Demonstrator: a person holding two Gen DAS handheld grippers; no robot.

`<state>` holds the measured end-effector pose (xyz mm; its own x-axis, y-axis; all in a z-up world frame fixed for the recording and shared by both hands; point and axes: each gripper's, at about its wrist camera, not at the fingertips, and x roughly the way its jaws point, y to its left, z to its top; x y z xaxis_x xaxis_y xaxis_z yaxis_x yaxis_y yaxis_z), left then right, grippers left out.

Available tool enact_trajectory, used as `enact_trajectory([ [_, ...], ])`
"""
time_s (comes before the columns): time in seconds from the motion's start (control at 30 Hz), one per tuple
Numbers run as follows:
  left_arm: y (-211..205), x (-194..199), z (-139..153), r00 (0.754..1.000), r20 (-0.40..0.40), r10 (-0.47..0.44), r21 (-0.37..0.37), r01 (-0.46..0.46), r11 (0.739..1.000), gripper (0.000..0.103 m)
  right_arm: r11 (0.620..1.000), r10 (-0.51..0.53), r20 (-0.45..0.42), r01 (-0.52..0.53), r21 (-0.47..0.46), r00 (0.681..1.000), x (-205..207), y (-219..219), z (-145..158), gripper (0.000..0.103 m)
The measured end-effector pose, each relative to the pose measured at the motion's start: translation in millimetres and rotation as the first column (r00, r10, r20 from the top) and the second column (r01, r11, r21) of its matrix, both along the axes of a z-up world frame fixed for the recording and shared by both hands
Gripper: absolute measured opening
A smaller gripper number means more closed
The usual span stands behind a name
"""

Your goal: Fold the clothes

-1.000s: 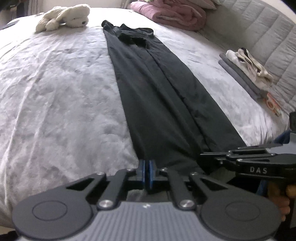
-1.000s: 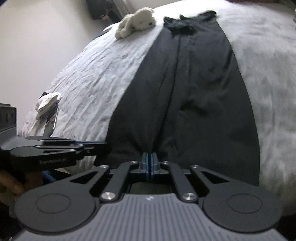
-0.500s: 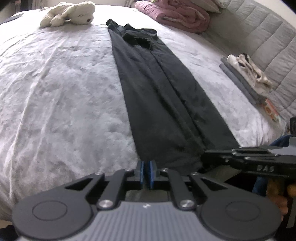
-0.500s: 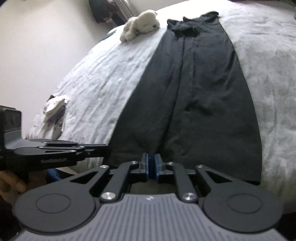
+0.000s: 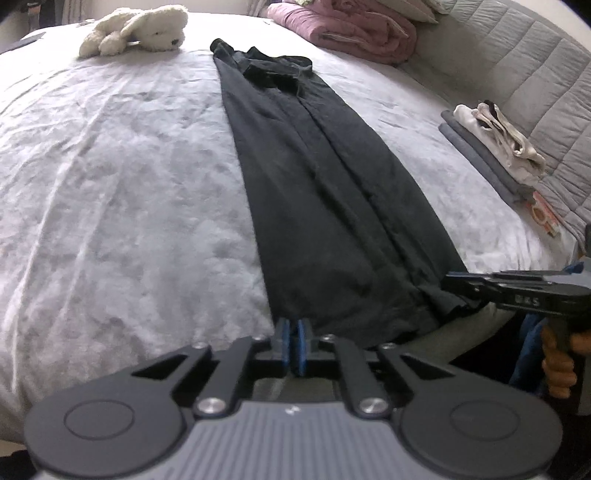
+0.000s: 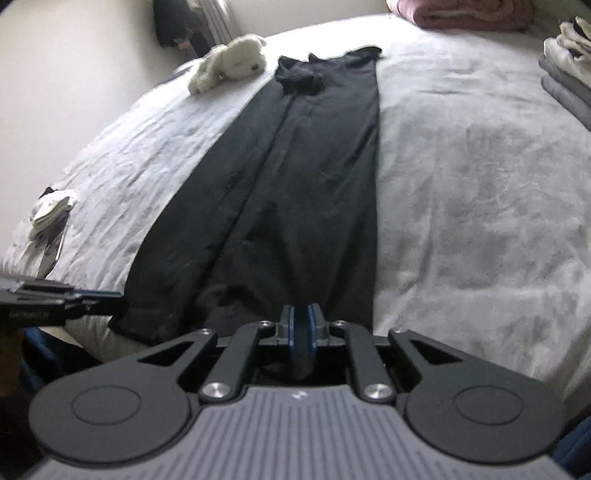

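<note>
Left wrist view
Trousers: black trousers (image 5: 325,192) lie flat on the pale bedspread (image 5: 122,192), long axis running from the near bed edge away to the waistband by the plush toy (image 5: 136,29)
Left gripper (image 5: 291,345): blue pads pressed together on the hem's left corner
Room: bare bedspread left of the trousers; folded clothes (image 5: 495,147) well off to their right, pink blanket (image 5: 351,26) beyond the waistband

Right wrist view
Right gripper (image 6: 300,341): pads slightly apart with dark hem cloth pinched between
Trousers (image 6: 306,177): hem at the near edge, waistband far
Room: open bedspread (image 6: 472,177) right of the trousers
</note>
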<state>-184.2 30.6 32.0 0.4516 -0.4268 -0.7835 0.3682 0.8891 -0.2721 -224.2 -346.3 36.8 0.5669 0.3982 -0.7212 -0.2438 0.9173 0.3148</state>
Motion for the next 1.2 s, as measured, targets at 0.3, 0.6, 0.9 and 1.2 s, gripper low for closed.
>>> enact_trajectory([
  [0.3, 6.0, 1.9, 1.2, 1.000, -0.015, 0.021, -0.067, -0.022, 0.998, 0.006, 0.977, -0.178, 0.016, 0.174, 0.126, 0.984, -6.5, -50.8, 23.5, 0.042],
  [0.6, 4.1, 2.4, -2.7, 0.999, -0.020, 0.028, -0.103, -0.030, 0.994, 0.020, 0.943, -0.178, -0.126, 0.206, 0.262, 0.976, -9.3, -67.0, -2.4, 0.042],
  [0.9, 3.1, 4.8, -11.2, 0.997, -0.042, 0.058, -0.192, -0.065, 0.979, 0.034, 0.904, -0.200, -0.191, 0.257, 0.343, 0.961, -13.4, -69.6, -12.6, 0.040],
  [1.2, -2.1, -1.4, -1.6, 0.997, -0.007, 0.080, -0.104, -0.080, 0.991, 0.000, 0.906, -0.243, -0.179, 0.289, 0.308, 0.953, -22.3, -68.9, -5.5, 0.005],
])
